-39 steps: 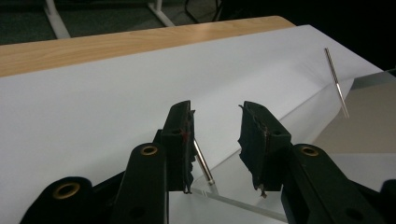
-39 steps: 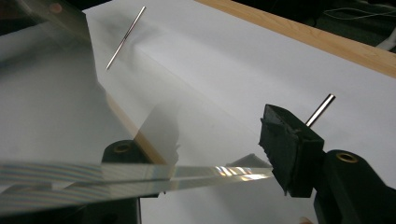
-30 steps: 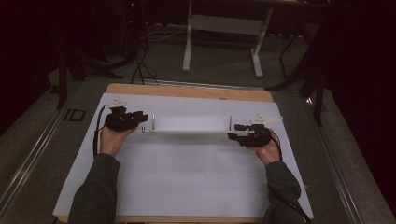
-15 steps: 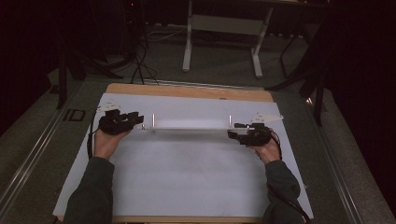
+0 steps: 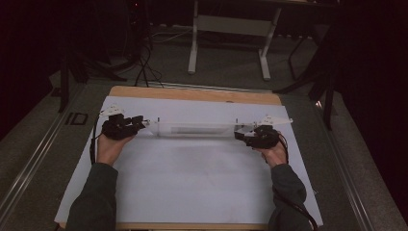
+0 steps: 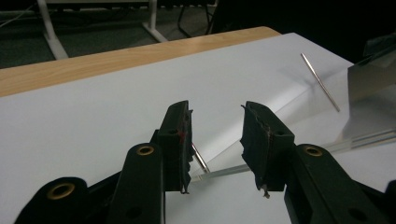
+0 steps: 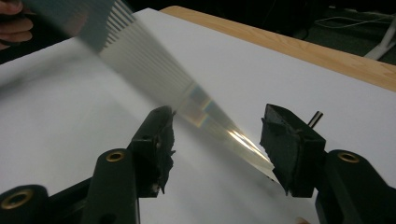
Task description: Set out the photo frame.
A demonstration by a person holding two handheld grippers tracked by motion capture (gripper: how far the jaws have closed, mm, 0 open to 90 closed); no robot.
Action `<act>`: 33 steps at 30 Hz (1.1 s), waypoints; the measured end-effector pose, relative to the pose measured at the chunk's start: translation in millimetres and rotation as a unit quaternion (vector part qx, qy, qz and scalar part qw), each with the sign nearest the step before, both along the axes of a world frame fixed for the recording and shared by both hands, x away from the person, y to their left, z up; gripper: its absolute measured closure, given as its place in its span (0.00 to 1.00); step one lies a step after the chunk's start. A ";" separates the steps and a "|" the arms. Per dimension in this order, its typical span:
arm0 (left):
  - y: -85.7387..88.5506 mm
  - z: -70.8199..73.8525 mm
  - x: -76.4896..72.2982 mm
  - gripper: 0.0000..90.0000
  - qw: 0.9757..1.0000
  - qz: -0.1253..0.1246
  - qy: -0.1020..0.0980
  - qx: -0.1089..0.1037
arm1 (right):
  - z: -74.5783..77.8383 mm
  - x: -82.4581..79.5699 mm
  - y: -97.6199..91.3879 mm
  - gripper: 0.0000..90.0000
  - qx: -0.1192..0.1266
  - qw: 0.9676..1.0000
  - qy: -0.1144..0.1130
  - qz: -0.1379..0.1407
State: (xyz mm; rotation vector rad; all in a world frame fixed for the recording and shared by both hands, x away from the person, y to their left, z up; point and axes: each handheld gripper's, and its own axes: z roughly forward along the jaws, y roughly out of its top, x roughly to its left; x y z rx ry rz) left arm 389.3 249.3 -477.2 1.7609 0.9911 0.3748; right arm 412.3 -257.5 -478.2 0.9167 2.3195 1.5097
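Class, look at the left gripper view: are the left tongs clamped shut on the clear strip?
No: the left tongs stand open, with a gap between their pads and the clear strip.

Table [image 5: 192,93]: wooden top, light edge showing along the far side. White sheet [image 5: 192,178]: covers most of the table. White-legged frame [image 5: 230,38]: stands on the dark floor [image 5: 38,144] beyond the table's far edge. Black cables [image 5: 144,62]: trail over the floor, far left.
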 end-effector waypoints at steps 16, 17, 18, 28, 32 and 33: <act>3.9 -0.2 -2.4 0.68 1.000 -0.004 -0.011 0.002 | 1.2 4.7 1.0 0.49 0.008 1.000 -0.003 -0.009; 4.3 -0.1 -2.5 0.68 1.000 -0.005 -0.012 0.001 | 1.3 5.0 1.0 0.49 0.008 1.000 -0.003 -0.010; 4.5 -0.1 -2.6 0.68 1.000 -0.006 -0.012 0.002 | 1.4 5.5 1.2 0.49 0.009 1.000 -0.004 -0.012; 2.5 -0.4 -5.8 0.68 0.999 -0.022 -0.024 0.002 | 2.8 9.4 1.8 0.50 0.012 1.000 -0.003 -0.016; 2.4 -1.5 -8.1 0.68 0.999 -0.034 -0.028 0.004 | 3.4 11.0 1.8 0.50 0.013 1.000 -0.002 -0.017; 2.1 -1.7 -8.7 0.68 0.999 -0.039 -0.029 0.006 | 3.6 11.4 1.8 0.50 0.012 1.000 -0.002 -0.017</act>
